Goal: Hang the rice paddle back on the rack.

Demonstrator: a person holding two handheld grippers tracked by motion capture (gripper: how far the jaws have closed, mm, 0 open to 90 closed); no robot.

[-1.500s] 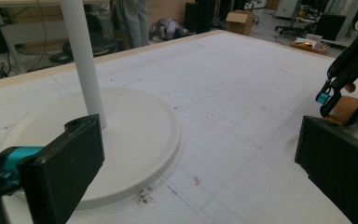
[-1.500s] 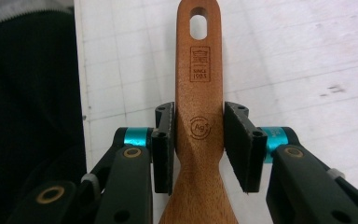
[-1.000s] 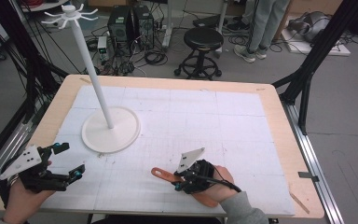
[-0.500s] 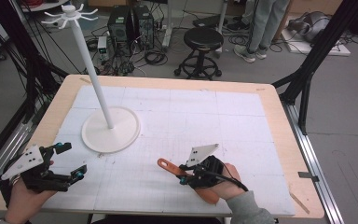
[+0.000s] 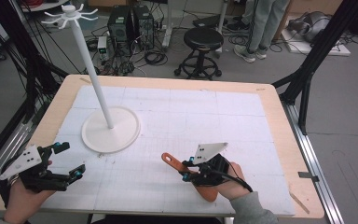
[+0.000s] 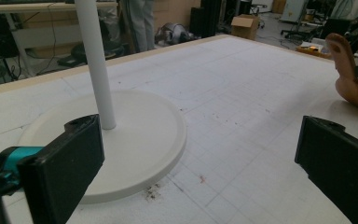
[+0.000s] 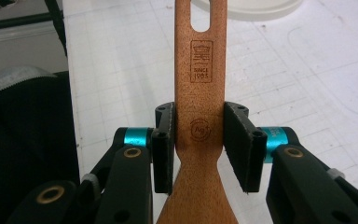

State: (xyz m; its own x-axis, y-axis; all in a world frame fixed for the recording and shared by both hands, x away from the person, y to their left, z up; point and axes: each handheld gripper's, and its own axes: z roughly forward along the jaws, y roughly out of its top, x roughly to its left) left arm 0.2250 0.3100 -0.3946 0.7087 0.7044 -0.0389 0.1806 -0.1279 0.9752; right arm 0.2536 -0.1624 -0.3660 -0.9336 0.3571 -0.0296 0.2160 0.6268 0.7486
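Spatula [image 7: 200, 93], reddish-brown wood, slotted handle, stamped logo, between right tongs [image 7: 200, 140].

I'm looking into a lab or research workshop, not a home: the wooden table [image 5: 279, 121] carries a white gridded mat [image 5: 223, 116] and is ringed by black metal frame struts [image 5: 321, 46]. Behind it, on a grey floor, I see computer towers [image 5: 130, 23] in a tangle of cables [image 5: 154, 57], a black round stool [image 5: 204, 38], and a person's legs [image 5: 256, 23] standing by cluttered benches.
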